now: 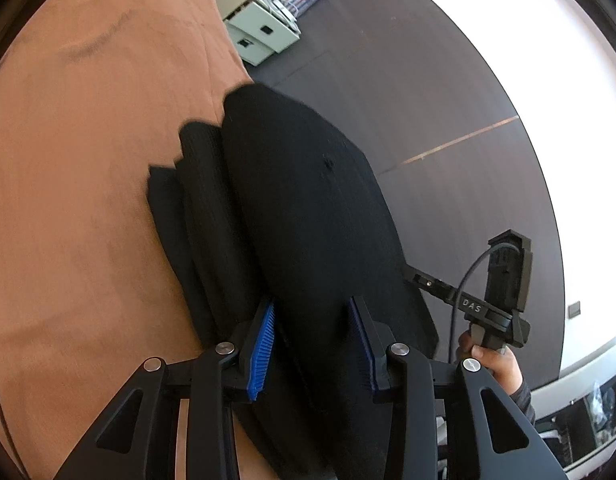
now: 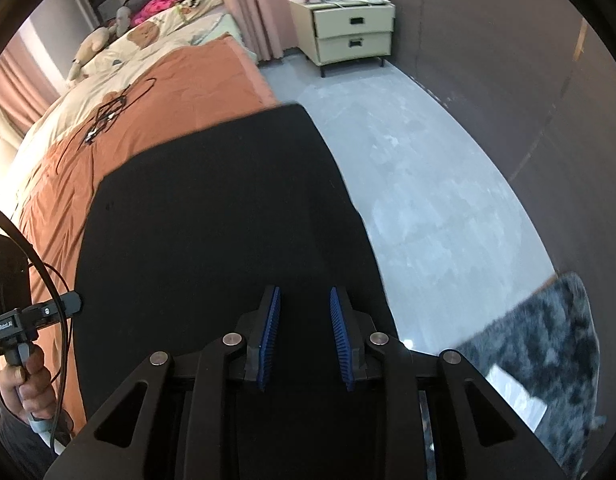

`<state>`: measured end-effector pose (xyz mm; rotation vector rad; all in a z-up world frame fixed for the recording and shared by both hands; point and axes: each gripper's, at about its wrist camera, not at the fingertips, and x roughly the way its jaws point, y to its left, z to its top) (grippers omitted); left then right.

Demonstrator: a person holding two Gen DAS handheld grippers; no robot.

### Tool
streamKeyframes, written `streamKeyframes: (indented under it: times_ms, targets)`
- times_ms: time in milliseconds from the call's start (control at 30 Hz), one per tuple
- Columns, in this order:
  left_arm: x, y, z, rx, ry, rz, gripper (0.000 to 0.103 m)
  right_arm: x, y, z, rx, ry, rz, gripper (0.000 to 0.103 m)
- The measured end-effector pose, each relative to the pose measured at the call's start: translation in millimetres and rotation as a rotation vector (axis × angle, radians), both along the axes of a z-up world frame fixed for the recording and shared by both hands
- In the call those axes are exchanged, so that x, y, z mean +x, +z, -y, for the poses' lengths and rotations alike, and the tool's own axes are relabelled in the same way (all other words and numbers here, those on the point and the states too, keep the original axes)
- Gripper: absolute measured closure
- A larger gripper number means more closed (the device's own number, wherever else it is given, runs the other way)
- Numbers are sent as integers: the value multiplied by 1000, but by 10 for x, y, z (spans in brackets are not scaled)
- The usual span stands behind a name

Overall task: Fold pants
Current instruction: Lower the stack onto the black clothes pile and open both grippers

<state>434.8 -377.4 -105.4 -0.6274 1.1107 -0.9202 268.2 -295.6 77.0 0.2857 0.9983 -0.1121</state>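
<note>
Carrying the black pants [image 1: 308, 208] over the orange bed cover [image 1: 87, 160], we'd keep the left claw [image 1: 314, 344] and right claw [image 2: 305, 338], both spread around the cloth, level so the fold lands square.

Lost under the black pants [image 2: 211, 240]: much of the orange bedspread [image 2: 159, 96] beside them. Cut off by the lower frame edge: the pants' near end. Smeared by motion: the pants' far edge [image 1: 243, 92]. Too small to identify: clutter atop the nightstand [image 2: 348, 32] beyond the pants.

pants [image 2: 211, 216] on bed [image 2: 179, 76]; nightstand [image 2: 348, 36] behind
</note>
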Motion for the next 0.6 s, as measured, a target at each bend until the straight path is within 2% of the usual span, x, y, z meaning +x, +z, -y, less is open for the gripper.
streamKeyframes:
  times_ms: [200, 267, 400, 467, 533, 600]
  targets:
    - [-189, 125, -88, 21, -5, 9, 64, -242, 111, -49, 5, -52, -34, 80]
    - [-253, 200, -164, 48, 2, 24, 64, -289, 213, -99, 9, -54, -25, 80]
    - [-312, 342, -309, 53, 10, 32, 63, -462, 368, -207, 28, -62, 8, 78]
    - [-334, 423, -348, 66, 18, 45, 57, -537, 456, -296, 18, -62, 27, 60]
    - [-395, 519, -445, 77, 33, 61, 46, -655, 530, -404, -2, -70, 49, 29]
    - [-481, 623, -546, 96, 53, 80, 27, -761, 626, -544, -32, -77, 68, 20]
